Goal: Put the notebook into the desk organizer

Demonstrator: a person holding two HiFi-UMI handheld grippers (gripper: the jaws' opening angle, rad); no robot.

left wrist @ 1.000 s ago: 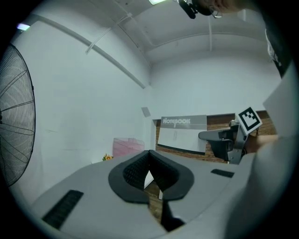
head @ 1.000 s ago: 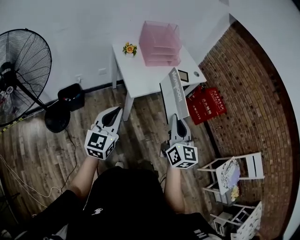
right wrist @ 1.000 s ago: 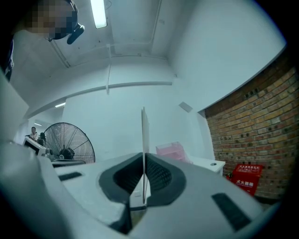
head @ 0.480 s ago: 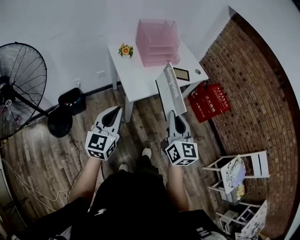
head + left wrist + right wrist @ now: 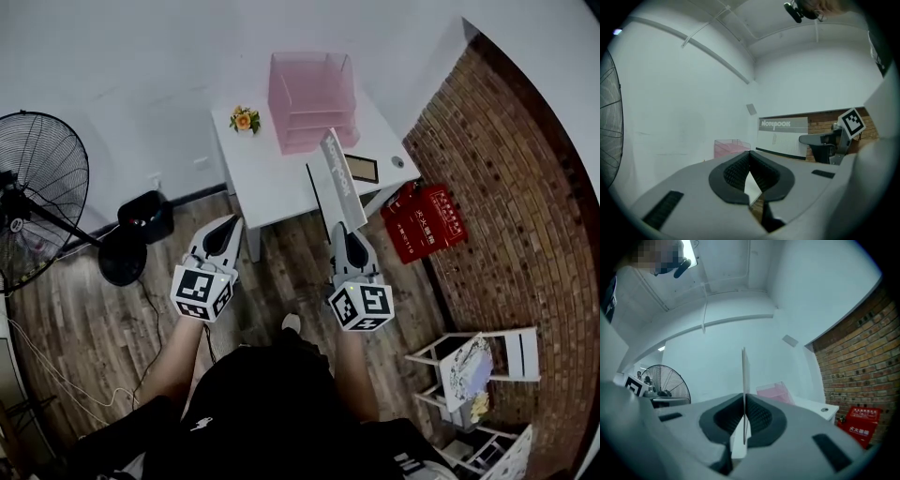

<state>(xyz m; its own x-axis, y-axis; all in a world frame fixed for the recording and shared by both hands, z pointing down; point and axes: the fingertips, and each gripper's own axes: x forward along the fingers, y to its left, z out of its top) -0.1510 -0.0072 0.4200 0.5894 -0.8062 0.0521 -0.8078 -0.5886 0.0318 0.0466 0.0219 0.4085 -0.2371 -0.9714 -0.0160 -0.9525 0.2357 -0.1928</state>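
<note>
The right hand-held gripper (image 5: 348,246) clamps the notebook (image 5: 336,183) on edge, jutting out ahead of it. Beyond sits the pink desk organizer (image 5: 311,89) on the counter (image 5: 272,178). Alongside, the left hand-held gripper (image 5: 223,234) is closed and empty.

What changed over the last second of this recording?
The person has walked toward the white table, carrying the notebook forward; in the head view its far end now overlaps the tabletop, near the pink desk organizer. Nothing was taken or released: the right gripper stays shut on the notebook, held on edge, and the left gripper stays shut and empty.
</note>
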